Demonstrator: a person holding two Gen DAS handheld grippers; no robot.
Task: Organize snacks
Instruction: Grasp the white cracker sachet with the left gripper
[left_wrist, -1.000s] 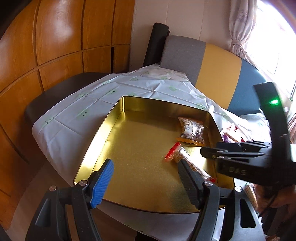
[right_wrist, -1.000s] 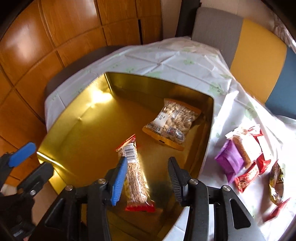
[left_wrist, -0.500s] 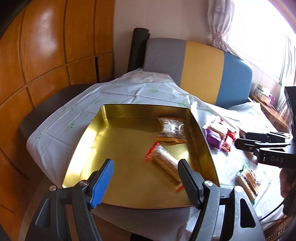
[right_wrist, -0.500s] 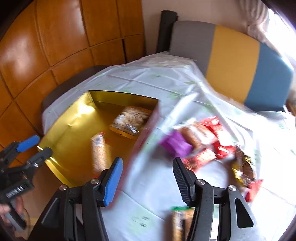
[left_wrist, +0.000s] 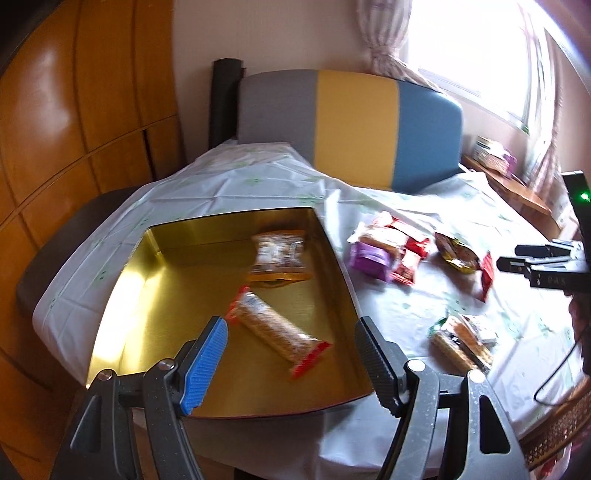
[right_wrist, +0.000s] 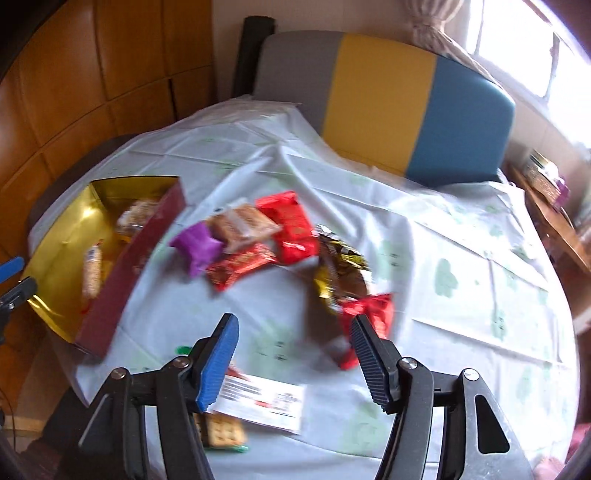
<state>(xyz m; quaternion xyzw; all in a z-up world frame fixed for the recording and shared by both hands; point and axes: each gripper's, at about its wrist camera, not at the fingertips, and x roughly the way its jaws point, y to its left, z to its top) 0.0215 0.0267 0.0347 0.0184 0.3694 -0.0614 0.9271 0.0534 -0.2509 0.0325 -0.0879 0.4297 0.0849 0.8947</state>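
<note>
My right gripper (right_wrist: 291, 354) hangs over the tablecloth (right_wrist: 461, 258), jaws opening with nothing between them — a cracker pack (right_wrist: 221, 430) lies at seven o'clock. My left gripper (left_wrist: 290, 363) stands spread and empty above the gold tin (left_wrist: 155, 295), which holds a long snack bar (left_wrist: 277, 332); loose snacks (right_wrist: 266, 232) lie at twelve o'clock.

L tool (left_wrist: 291, 363) agape; R tool (right_wrist: 291, 360) opening, empty
</note>
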